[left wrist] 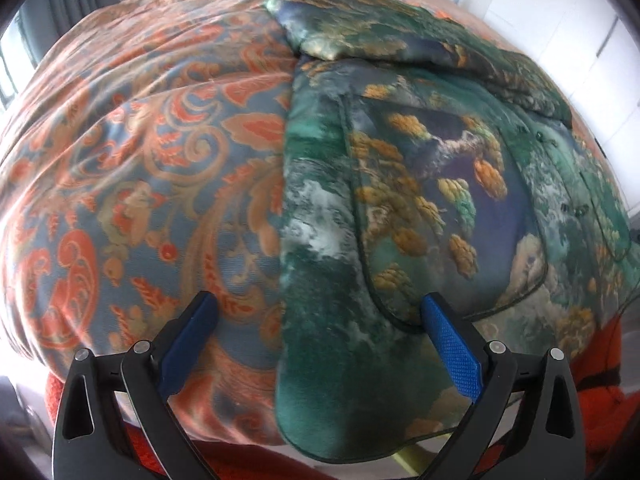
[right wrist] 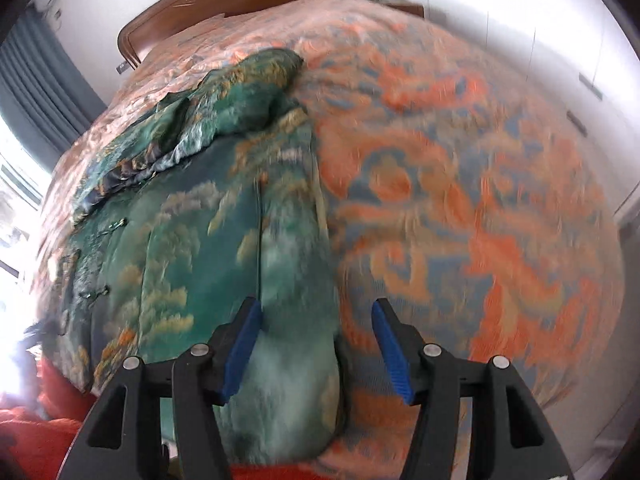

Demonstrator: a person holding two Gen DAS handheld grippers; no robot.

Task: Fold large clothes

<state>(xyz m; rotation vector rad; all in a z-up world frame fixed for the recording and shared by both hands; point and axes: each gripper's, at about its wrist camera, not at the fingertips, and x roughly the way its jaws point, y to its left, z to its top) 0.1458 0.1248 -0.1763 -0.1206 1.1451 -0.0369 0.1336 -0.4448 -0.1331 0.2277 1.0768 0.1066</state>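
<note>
A: Where is the garment lying?

B: The green printed garment [left wrist: 420, 184] is lying flat on the bedspread [left wrist: 140, 152], an orange and blue paisley one. In the left wrist view it is filling the right half of the bed, its long straight edge running up the middle. One sleeve [left wrist: 360, 32] is lying folded across the top. The near hem is hanging over the bed's front edge.

A: What are the grippers doing?

B: The left gripper [left wrist: 320, 312] is hovering over that near hem with its jaws standing wide apart. Nothing is pinched between the blue pads [left wrist: 452, 344]. The right gripper [right wrist: 316, 320] is also standing apart, gripping nothing, above the garment's other long edge, where green cloth is meeting bedspread. That view is blurring heavily.

A: How much open room is showing?

B: In the right wrist view a broad stretch of bare bedspread is lying to the right of the garment, reaching toward white cupboard doors [right wrist: 560, 60]. A wooden headboard [right wrist: 224, 4] is closing the far end, and a grey curtain [right wrist: 36, 80] is hanging at the left. Red knitted fabric [left wrist: 600, 400] is showing below the bed's near edge.
</note>
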